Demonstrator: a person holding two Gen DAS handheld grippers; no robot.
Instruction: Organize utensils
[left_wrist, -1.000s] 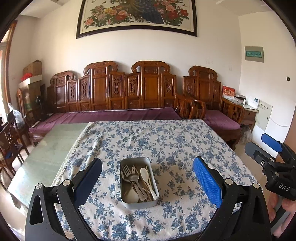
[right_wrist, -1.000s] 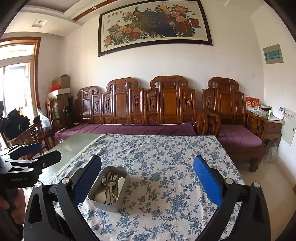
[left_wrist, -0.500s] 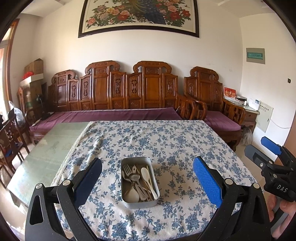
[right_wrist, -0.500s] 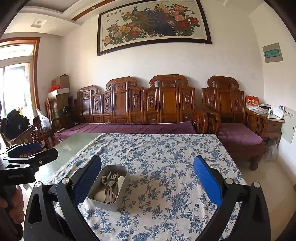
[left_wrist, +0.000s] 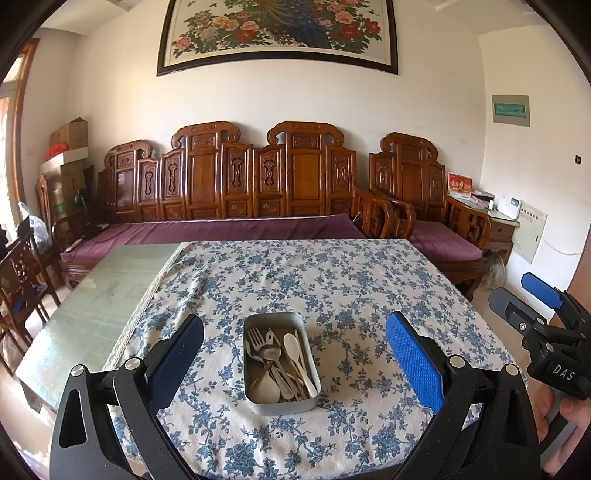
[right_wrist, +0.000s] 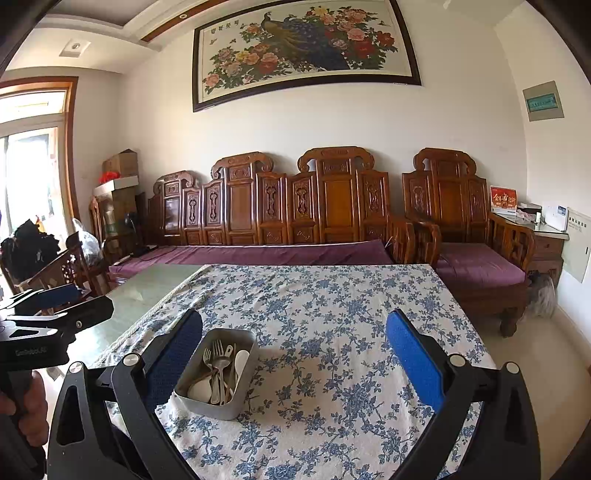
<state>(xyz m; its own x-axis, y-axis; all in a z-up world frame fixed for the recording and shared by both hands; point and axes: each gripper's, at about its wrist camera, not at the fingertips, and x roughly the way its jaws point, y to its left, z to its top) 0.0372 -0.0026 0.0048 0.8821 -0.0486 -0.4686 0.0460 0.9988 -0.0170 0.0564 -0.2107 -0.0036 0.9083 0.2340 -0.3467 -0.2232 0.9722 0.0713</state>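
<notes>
So the utensils (left_wrist: 279, 360) all sit jumbled in one metal tin (left_wrist: 258, 400), lower centre of the left wrist frame and lower left of centre in the right wrist one: a fork, some metal spoons, a pale plastic spoon on top and what look like chopsticks, lying crossed and overlapping, mostly pointing along the tin's length (exact count, can't tell). The tin rests flat on the blue floral tablecloth (left_wrist: 332, 280), near the table's close edge, and I see nothing else lying loose on the cloth.

I've got my left gripper (left_wrist: 294, 352) squared up behind the tin, which sits between its fingers in the frame, though the gripper is held back and above, touching nothing; jaws spread wide, nothing pinched. I judge that lines up either a pick from the tin or a pull-away from it. My right gripper (right_wrist: 294, 354) is off to the side, so the tin sits by its left finger; jaws spread too, empty.

This fits two stages: utensils gathered into the tin and done, or waiting in it to be sorted out. I can't settle which.

Bare green tabletop (left_wrist: 92, 302) runs along the left of the frame.
</notes>
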